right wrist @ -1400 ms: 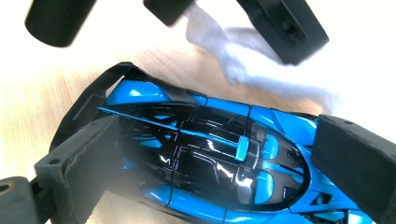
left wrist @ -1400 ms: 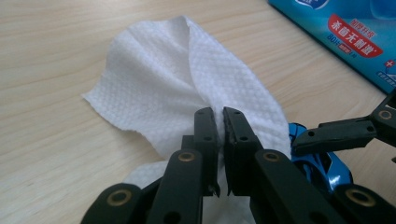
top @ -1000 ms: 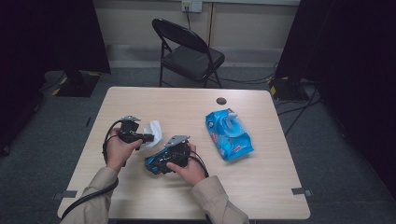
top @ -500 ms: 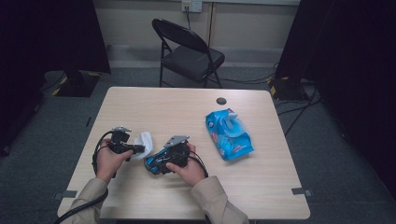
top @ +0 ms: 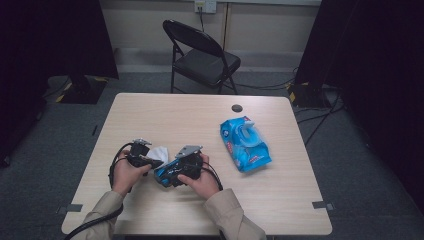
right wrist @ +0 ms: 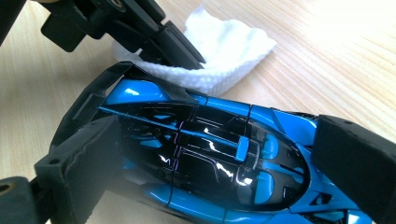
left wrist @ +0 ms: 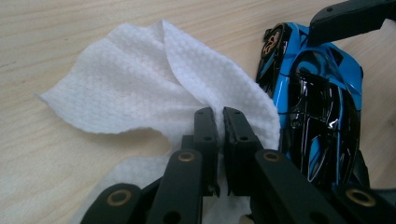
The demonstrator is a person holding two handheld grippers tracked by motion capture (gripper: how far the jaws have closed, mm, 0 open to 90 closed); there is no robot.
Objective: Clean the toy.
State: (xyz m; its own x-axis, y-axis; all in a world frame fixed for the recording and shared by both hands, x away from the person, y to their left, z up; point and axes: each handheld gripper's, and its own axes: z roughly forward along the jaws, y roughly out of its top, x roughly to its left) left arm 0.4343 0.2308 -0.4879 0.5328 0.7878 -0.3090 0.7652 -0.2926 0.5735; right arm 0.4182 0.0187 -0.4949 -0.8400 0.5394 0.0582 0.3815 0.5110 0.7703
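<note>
Two grips were seen low in the frame: the left gripper (left wrist: 219, 116) pinched shut on the white wipe (left wrist: 140, 84), the right gripper (right wrist: 210, 154) clamped across the blue toy car (right wrist: 210, 158), which might be twisted loose by hard wiping.

A blue wipes pack (top: 245, 144) lies on the table (top: 280, 200), a folding chair (top: 200, 57) behind.

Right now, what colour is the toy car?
The toy car is glossy blue with black panels, clearest in the right gripper view.
</note>
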